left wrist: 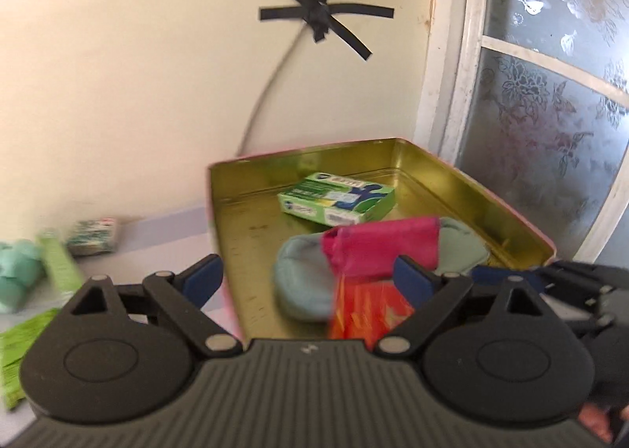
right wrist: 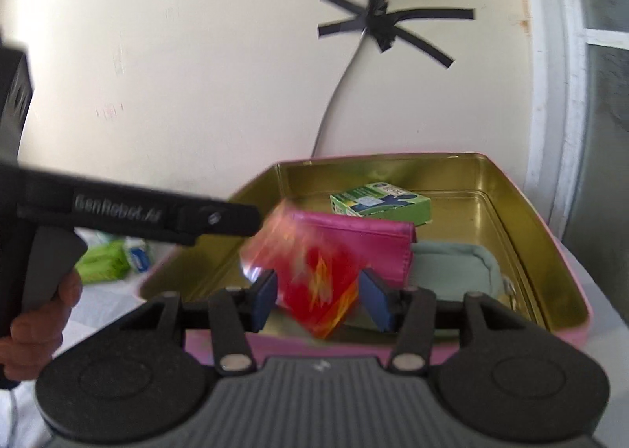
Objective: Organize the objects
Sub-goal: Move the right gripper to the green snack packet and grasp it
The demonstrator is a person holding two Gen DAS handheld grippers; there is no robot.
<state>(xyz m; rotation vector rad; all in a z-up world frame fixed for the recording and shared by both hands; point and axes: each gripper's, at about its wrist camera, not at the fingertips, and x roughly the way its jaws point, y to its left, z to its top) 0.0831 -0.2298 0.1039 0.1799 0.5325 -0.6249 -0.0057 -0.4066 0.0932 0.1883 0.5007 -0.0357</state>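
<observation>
Right tongs (right wrist: 318, 300) spread, red packet (right wrist: 314, 282) loose between pads above pink tin (right wrist: 550, 251); left tongs (left wrist: 310, 281) wide, empty. Let packet fall flat beside pink pouch (right wrist: 354, 239).

tin (left wrist: 464, 188): glossy gold metal inside
green box (left wrist: 338, 201): smooth printed card
pouch (right wrist: 365, 247): pink, slight sheen
gripper body (left wrist: 298, 397): matt ribbed plastic
</observation>
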